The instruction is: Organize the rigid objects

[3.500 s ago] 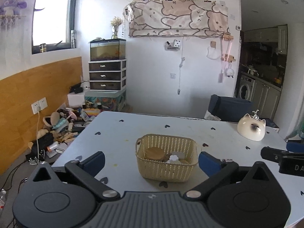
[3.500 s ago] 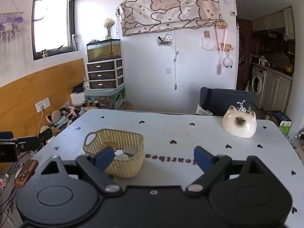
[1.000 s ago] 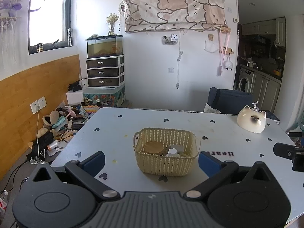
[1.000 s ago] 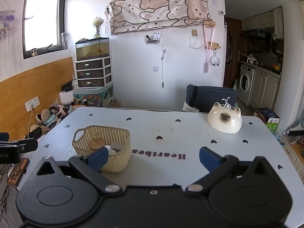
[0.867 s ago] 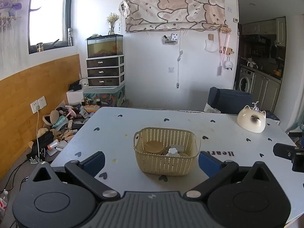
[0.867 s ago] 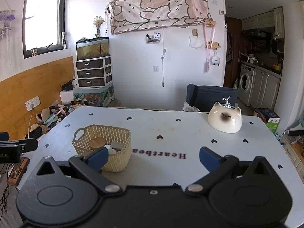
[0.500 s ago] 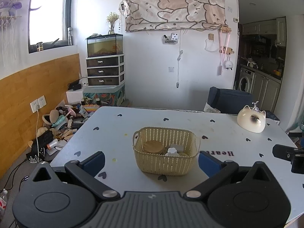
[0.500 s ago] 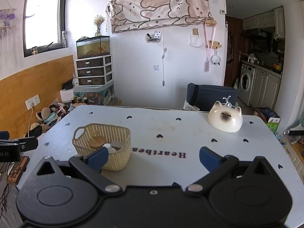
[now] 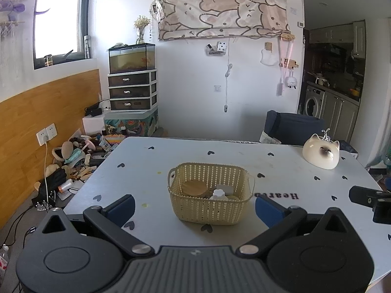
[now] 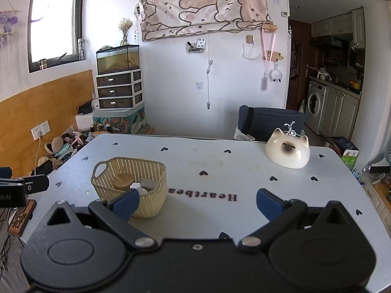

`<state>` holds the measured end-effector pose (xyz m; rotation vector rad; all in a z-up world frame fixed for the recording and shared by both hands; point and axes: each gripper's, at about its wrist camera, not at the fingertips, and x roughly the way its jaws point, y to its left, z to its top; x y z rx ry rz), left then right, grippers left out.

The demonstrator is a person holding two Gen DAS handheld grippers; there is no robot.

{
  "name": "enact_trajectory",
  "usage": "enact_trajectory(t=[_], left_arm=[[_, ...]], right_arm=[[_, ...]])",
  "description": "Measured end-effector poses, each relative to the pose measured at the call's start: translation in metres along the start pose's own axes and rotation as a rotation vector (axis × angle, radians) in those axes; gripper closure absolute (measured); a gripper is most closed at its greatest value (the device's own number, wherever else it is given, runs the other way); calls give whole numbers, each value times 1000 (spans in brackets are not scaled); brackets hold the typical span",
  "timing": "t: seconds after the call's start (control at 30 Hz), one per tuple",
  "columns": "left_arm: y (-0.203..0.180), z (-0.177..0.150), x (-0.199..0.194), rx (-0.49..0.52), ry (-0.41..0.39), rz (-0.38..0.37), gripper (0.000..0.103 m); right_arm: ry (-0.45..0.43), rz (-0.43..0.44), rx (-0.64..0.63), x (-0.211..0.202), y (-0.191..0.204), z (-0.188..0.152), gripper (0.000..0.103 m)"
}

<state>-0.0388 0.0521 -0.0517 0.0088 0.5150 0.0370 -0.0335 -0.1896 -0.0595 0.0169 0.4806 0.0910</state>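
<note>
1. Woven cream plastic basket (image 9: 210, 193) sits on the pale surface (image 9: 220, 156), near its front edge and toward the left side.
2. Inside the basket lie a round wooden lid (image 9: 194, 188), a white flower-shaped piece (image 9: 220, 193) and a pale block (image 9: 225, 187).
3. My left hand-held gripper (image 9: 194, 206) hangs before the basket, jaws spread wide, nothing between them.
4. My right hand-held gripper (image 10: 198, 201) is likewise wide apart and empty, the basket by its left finger.
5. A ceramic cat figure (image 10: 288, 151) stands near the far right corner.
</note>
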Motion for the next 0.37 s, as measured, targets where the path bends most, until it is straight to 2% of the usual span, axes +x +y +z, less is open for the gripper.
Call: enact_trajectory(t=[0.37], left_arm=[[1,2,-1,-3,1,0,0]], right_arm=[[4,0,-2,-1,-3,-2,0]])
